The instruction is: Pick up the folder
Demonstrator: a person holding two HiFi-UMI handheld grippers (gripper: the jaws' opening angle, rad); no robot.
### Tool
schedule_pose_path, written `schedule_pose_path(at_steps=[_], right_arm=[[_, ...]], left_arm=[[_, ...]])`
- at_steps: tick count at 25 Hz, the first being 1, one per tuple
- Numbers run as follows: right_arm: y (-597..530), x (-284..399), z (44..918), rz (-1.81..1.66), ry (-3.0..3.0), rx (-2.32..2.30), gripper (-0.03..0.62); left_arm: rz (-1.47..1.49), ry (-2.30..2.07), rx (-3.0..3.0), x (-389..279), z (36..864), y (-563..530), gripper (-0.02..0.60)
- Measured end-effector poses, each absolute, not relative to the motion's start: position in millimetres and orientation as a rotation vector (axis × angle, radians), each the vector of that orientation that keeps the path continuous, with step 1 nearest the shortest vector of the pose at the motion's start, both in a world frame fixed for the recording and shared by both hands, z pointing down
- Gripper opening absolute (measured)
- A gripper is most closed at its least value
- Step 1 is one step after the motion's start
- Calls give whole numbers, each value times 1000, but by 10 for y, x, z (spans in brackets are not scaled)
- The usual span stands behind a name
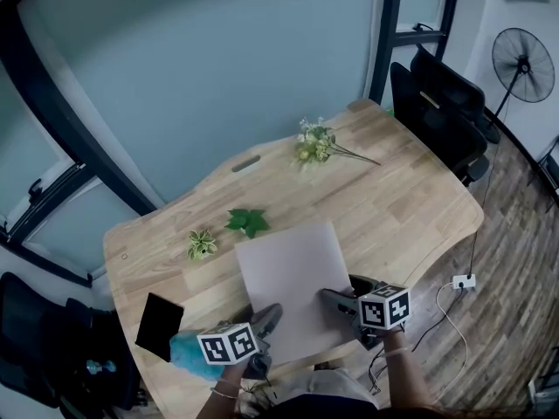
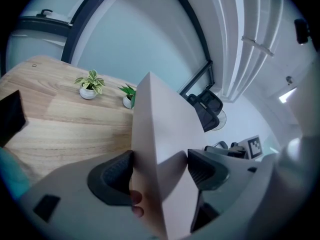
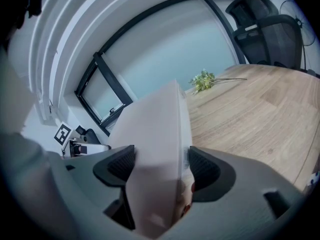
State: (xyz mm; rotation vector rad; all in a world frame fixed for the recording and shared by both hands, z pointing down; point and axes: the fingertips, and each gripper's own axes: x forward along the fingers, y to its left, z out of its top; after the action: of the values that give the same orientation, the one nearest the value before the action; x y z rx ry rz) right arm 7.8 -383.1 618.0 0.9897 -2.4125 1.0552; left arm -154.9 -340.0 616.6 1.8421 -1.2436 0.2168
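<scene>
A: Supporting surface?

B: Light wooden table [image 1: 410,190] with rounded edges and an oblong slot [image 1: 245,163] near its far edge.

A: Items resting on it?

B: Far end: flower sprig [image 1: 319,142], lying flat. Middle: leafy green plant [image 1: 248,223] and, near it on the left, variegated plant [image 1: 202,243], each in a small white pot. Near left corner: flat black rectangular object [image 1: 160,326], kind unclear.

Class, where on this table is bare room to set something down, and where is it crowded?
Bare wood: between the folder, flower sprig and table's right edge. Crowded: near edge, with black slab, left gripper, right gripper.
</scene>
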Motion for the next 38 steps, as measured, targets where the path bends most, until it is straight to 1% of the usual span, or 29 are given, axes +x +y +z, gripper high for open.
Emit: schedule_pose_path(at_steps=[22,38], right_arm=[[-3409,309,5617,927,-2539,1054,342],[-3020,518,5273,788,-2622,1052,339]], left_arm=[[148,-1325,1950,-1327,5581,-3008,318],[98,-1385,2004,-1111,5306,-2577,318]])
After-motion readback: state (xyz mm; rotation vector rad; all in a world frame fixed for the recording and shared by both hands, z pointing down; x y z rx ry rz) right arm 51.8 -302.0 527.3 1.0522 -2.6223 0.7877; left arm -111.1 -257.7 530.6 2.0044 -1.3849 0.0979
